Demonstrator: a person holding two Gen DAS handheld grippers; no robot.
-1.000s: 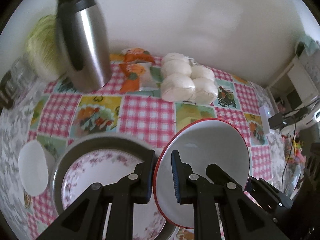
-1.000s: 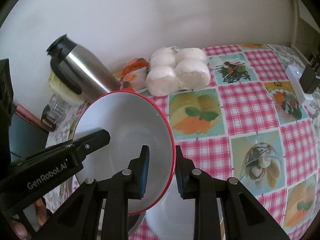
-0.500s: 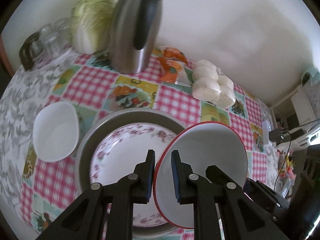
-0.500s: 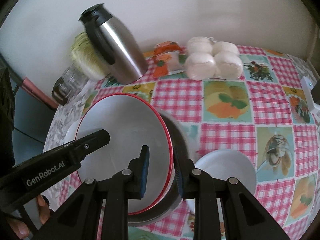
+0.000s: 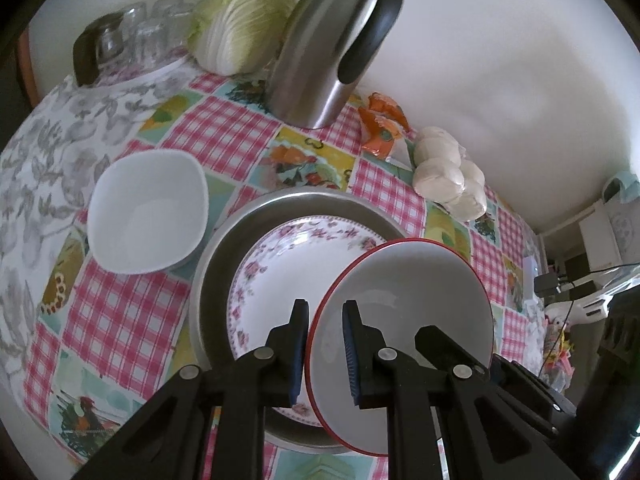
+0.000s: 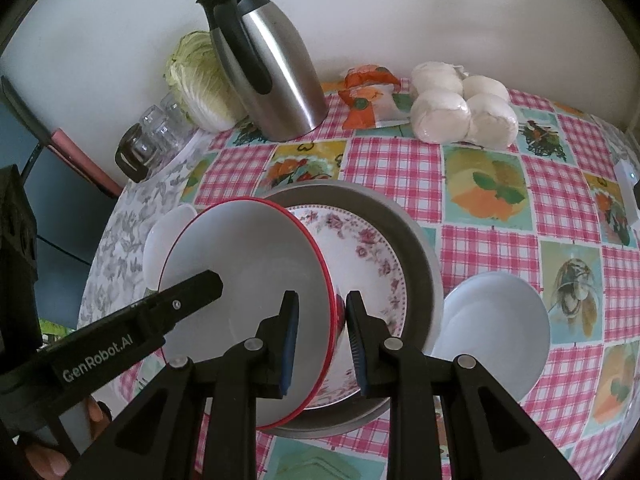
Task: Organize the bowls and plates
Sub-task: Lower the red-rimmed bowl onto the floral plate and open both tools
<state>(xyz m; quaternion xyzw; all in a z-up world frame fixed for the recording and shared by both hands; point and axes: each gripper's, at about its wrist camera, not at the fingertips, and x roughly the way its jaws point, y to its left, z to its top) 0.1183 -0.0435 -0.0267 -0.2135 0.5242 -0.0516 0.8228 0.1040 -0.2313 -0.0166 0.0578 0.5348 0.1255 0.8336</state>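
Observation:
Both grippers hold one white bowl with a red rim, each on opposite sides of its rim. My left gripper is shut on its left rim. My right gripper is shut on its right rim. The bowl hangs tilted above a floral plate that lies in a grey metal pan. The plate and pan also show in the right wrist view. A white squarish bowl sits left of the pan. A white round bowl sits right of it.
At the back stand a steel thermos jug, a cabbage, glass jars, orange packets and bagged white buns. A white charger lies at the right table edge. The left edge drops off near the jars.
Both grippers have carried the red-rimmed bowl leftward and down over the pan and floral plate. The thermos and cabbage have shifted right in view. Both grips are unchanged.

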